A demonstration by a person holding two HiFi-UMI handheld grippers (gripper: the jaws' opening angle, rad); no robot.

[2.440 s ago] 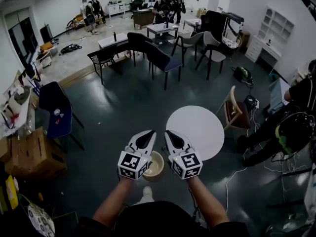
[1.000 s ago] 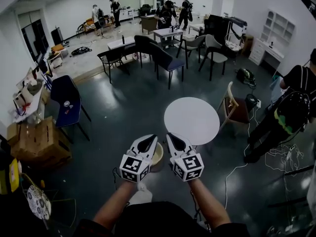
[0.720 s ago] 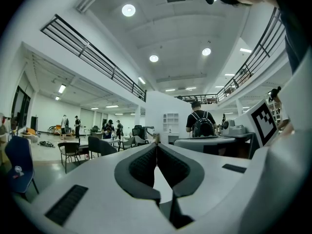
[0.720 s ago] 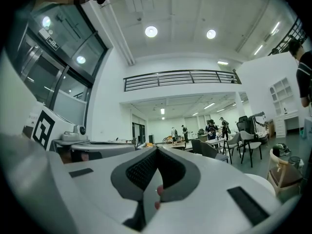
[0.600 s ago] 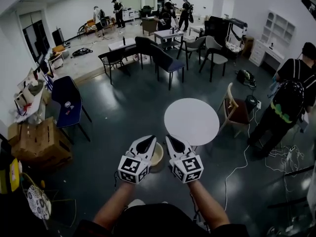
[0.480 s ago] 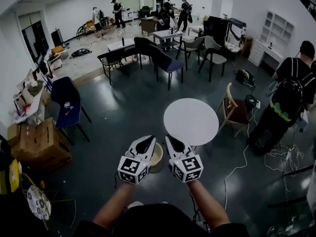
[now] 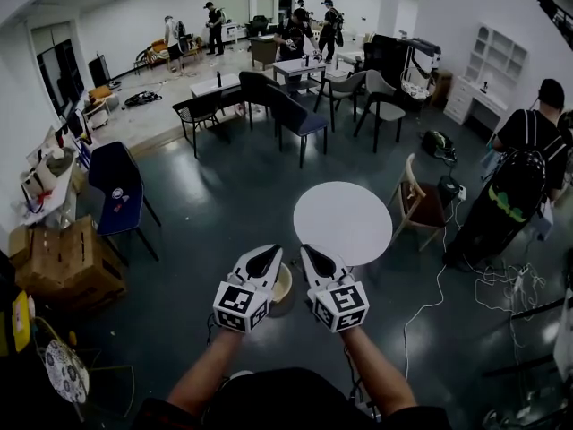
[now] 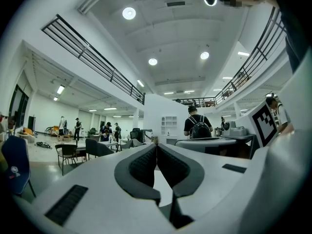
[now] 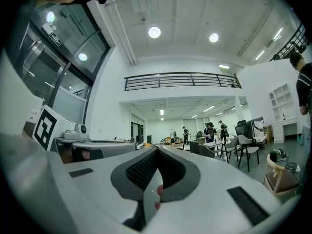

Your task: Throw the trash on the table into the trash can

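Task seemingly finishing
Left hand-held gripper (image 7: 266, 254) and right hand-held gripper (image 7: 311, 253) are hovering pressed together, empty; one-o'clock desk (image 7: 345, 222) bare.

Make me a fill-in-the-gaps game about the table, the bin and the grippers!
The white table has a ____ top. The trash can stands on the ____. The left gripper and right gripper both have their jaws ____. The person at the right carries a ____.
Missing words: round; floor; shut; backpack.
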